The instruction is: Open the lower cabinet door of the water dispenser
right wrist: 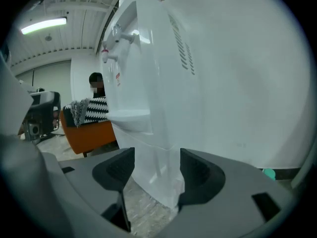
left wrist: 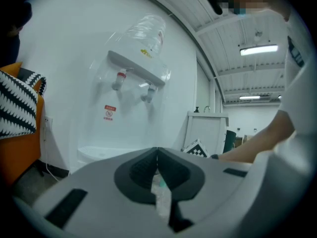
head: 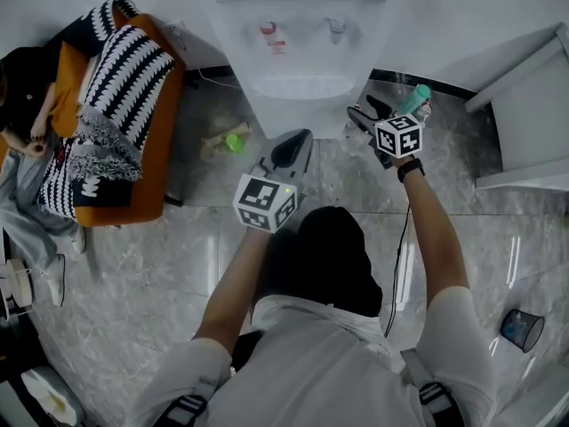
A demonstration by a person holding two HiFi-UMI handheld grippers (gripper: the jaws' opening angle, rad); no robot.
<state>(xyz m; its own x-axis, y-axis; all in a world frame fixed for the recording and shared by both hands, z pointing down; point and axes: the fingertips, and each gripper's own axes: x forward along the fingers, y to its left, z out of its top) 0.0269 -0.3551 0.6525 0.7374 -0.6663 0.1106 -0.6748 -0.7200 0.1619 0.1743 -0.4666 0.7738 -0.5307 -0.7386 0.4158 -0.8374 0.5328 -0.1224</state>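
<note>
Two tools up, both in front of the water dispenser (head: 302, 43), which stands against the white wall at the top of the head view. Left tool (left wrist: 157, 155) is closed, pads together with nothing in them, held level facing the dispenser front under the taps (left wrist: 131, 86). Right tool (right wrist: 152, 175) is open, jaws well apart, sitting off the dispenser's right side and angled down. In the right gripper view the vertical corner of the lower cabinet (right wrist: 153, 152) fills the gap between the jaws; can't tell if either pad touches it, no squeeze visible. Can't tell from any view whether the cabinet door is cracked; no opening shows along that corner. Drip tray (right wrist: 130, 115) sits just above the cabinet section. Left of the dispenser there is an orange chair (head: 151, 158) with a black-and-white zigzag blanket (head: 124, 69) and a seated person (head: 27, 105) at the frame edge. A green item (head: 234, 142) lies on the marble floor (head: 160, 265) near the dispenser base, and a teal-capped bottle (head: 416, 98) is just beside the right tool.
</note>
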